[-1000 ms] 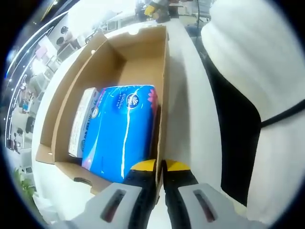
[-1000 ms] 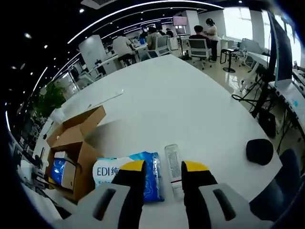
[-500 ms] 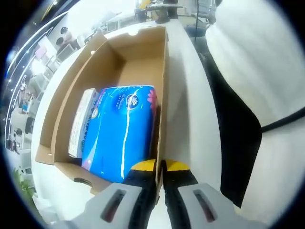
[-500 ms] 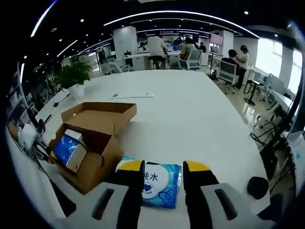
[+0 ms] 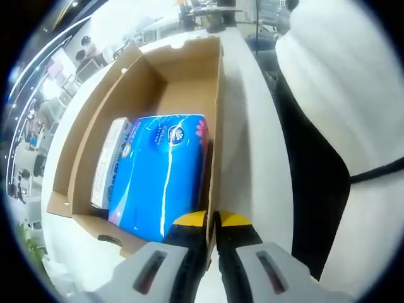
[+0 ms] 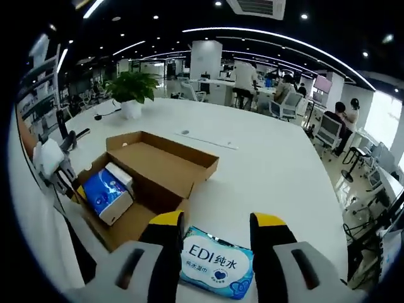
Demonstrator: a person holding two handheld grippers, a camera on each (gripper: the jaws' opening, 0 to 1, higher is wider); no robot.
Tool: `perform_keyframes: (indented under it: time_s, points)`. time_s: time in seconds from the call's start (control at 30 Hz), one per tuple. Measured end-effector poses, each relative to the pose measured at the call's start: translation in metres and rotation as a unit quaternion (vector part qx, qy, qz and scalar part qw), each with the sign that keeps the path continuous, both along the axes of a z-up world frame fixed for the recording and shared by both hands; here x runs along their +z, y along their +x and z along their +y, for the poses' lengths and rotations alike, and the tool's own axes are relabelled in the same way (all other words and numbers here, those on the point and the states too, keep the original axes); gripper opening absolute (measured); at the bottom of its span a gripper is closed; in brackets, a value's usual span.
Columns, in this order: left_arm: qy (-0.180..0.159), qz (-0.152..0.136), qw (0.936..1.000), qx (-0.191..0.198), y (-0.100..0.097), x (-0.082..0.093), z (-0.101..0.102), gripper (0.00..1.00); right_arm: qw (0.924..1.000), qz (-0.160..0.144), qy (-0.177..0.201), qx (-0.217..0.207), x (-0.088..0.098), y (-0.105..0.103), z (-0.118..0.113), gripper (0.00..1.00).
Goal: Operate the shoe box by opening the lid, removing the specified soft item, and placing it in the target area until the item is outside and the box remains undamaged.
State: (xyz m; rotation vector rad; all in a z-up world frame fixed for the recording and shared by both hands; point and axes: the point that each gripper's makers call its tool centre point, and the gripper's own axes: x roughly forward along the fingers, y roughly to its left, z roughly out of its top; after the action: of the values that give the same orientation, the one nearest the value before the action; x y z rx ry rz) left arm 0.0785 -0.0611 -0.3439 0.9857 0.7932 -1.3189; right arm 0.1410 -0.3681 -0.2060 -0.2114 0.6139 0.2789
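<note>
Your left gripper point(image 5: 211, 221) has its jaws pinched on the near wall of the box point(image 5: 189, 76), one jaw inside and one outside the cardboard. That grip anchors the box on the tabletop point(image 5: 246, 132) so it cannot slide or tip while the other hand works, and it spares the thin wall any pulling load. The lid point(image 6: 165, 158) lies flipped back flat beside the open tray, so the opening step looks done.

Your right gripper point(image 6: 216, 230) has its jaws spread, with the wipes pack point(image 6: 213, 264) lying flat on the tabletop between them, just beside the box corner. I cannot tell whether the jaws touch it; they look apart from its sides. The pack is outside the box, which I judge to be the soft item placed.

A blue tissue pack point(image 5: 159, 170) and a small white carton point(image 5: 107, 161) lie side by side inside the box, against the pinched wall.
</note>
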Motion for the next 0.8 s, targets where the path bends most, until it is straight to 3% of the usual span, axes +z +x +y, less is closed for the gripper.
perform_keyframes:
  time_s: [0.47,0.8]
  points:
    - [-0.011,-0.002,0.9999,-0.008,0.000,0.001,-0.002,0.04,0.9955,0.017,-0.013,0.092,-0.008,0.000,0.048,0.48]
    - [-0.013,-0.009,0.9999,-0.007,0.000,0.001,-0.002,0.04,0.9807,0.028,-0.043,0.188,-0.013,0.005,0.104,0.49]
